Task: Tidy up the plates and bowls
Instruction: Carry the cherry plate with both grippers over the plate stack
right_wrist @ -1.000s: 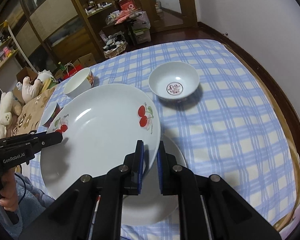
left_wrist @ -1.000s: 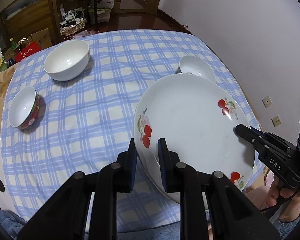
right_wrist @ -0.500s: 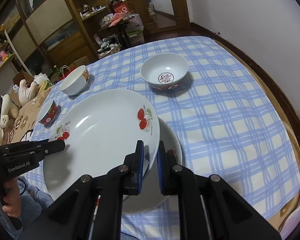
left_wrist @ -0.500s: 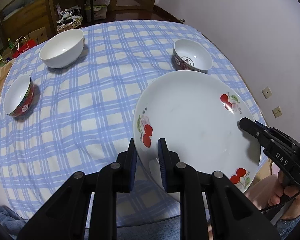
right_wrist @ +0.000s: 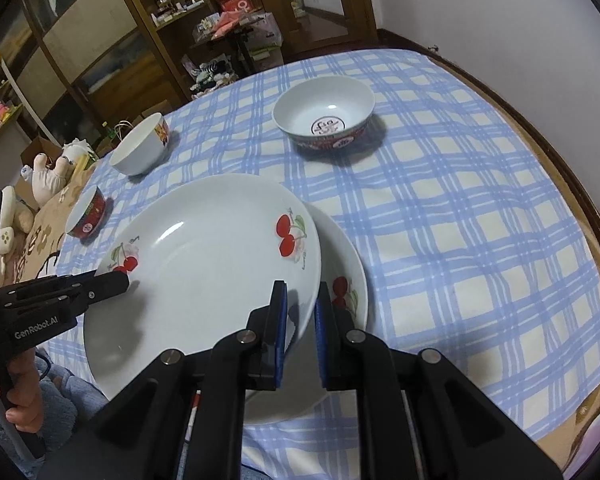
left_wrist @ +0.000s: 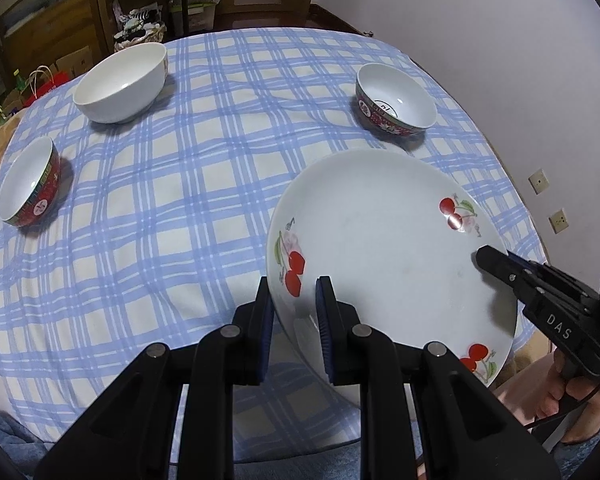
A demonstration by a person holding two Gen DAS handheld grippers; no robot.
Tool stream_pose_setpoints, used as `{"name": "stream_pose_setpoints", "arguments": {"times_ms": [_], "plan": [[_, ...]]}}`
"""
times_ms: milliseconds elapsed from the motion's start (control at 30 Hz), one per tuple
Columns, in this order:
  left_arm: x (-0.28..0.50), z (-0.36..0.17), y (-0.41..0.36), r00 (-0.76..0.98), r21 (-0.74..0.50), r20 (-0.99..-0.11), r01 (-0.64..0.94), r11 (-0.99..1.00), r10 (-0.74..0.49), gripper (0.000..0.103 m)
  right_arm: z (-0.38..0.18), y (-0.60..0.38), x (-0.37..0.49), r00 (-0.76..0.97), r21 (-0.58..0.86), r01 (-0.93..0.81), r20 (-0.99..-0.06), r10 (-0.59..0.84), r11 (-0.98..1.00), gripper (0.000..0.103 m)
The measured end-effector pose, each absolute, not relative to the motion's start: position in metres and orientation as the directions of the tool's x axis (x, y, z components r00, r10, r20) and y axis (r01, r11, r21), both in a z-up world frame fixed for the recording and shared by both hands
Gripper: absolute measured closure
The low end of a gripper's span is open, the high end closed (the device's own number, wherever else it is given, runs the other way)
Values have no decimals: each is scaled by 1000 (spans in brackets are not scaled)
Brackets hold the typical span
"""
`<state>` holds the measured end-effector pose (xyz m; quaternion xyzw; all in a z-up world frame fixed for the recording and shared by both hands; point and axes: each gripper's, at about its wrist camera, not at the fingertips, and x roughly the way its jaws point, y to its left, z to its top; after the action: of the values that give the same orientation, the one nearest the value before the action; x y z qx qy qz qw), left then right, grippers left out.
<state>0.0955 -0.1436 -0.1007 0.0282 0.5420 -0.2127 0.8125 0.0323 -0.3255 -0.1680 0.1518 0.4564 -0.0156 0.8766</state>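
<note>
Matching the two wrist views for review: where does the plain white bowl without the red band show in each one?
Left wrist: plain white bowl upper left, at the table's far side.
Right wrist: the bowl left of centre, beyond the held cherry plate.
Shared landmark: red-patterned bowl with a printed mark inside.

The right gripper, seen from the left wrist camera, carries the white letters "DAS" on its black body. The left gripper, seen from the right wrist camera, reads "GenRobot.AI" in white along its black side. The patterned bowl, beyond the cherry plate, has a dark round mark with characters on its floor, too small to read.
</note>
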Motion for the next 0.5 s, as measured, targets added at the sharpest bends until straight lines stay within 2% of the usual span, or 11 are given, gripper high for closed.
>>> {"name": "stream_pose_setpoints", "arguments": {"times_ms": [500], "plan": [[98,-115,-148,281,-195,-906,384,903,-316,84,-184,-331,40,531,249,206,-841,106,946,89]]}}
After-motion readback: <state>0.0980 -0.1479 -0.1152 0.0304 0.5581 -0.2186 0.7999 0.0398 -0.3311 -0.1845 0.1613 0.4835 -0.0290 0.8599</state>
